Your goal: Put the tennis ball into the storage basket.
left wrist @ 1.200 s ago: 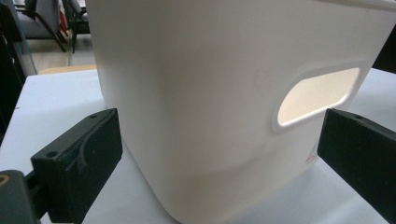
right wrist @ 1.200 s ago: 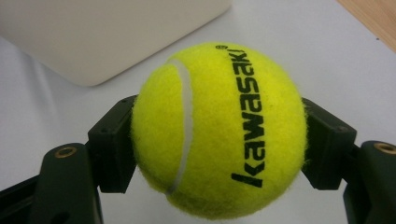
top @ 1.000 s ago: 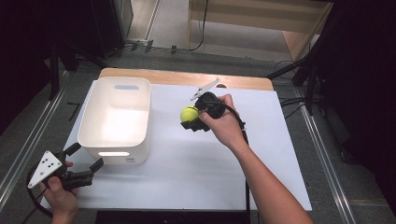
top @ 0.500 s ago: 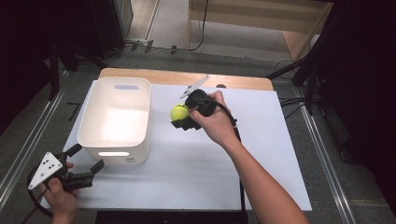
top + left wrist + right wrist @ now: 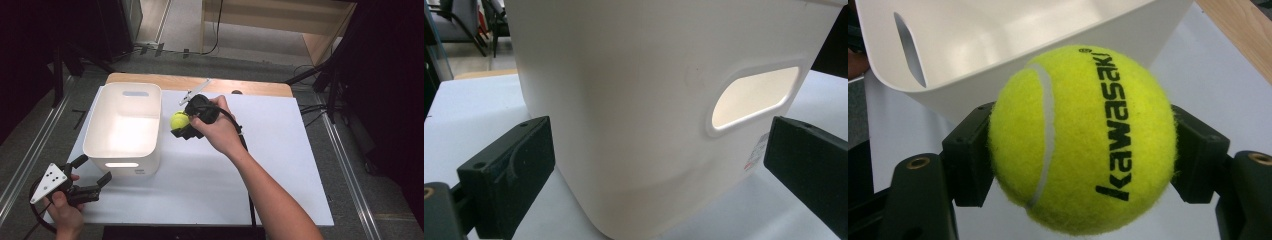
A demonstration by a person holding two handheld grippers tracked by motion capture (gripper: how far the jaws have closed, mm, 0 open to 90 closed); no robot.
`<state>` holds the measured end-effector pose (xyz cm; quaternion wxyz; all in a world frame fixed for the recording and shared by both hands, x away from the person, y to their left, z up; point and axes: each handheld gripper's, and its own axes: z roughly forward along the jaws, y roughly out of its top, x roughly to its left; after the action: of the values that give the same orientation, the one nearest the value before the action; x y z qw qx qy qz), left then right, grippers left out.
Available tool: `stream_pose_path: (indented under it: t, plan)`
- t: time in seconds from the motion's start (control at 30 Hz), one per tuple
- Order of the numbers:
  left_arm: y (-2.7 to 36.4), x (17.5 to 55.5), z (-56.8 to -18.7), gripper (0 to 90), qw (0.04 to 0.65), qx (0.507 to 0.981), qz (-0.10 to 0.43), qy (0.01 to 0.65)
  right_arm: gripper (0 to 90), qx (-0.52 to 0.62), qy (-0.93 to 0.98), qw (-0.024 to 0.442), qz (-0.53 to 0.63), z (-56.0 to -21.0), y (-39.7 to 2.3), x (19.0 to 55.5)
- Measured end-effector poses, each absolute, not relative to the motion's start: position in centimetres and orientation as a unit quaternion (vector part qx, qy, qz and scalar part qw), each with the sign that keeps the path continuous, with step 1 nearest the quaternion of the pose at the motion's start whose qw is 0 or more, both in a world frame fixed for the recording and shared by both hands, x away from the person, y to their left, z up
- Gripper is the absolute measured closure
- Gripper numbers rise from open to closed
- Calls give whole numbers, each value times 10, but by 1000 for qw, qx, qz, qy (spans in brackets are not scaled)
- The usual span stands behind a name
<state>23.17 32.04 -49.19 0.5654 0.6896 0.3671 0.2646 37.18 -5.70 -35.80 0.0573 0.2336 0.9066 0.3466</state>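
White table (image 5: 280, 165); wooden strip (image 5: 260, 89); dark room.

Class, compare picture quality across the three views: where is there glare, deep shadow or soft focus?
High view: the white plastic bin glares inside, while the surroundings fall into darkness. Left gripper view: the bin's handle slot glows overexposed, and the near jaws look soft. Right gripper view: the yellow felt tennis ball is sharp and evenly lit.

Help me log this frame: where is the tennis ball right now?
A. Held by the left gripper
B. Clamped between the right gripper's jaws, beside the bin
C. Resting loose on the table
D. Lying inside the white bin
B: the right gripper clamps the tennis ball between its jaws, just outside the white bin wall.
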Motion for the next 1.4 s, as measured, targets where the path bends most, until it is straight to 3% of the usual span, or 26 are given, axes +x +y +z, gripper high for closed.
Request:
stream_pose_path:
  t: [1.4]
  plan:
    - [320, 230, -493, 2, 572, 685, 263, 367, 236, 169, 920, 47, 350, -343, 15, 372]
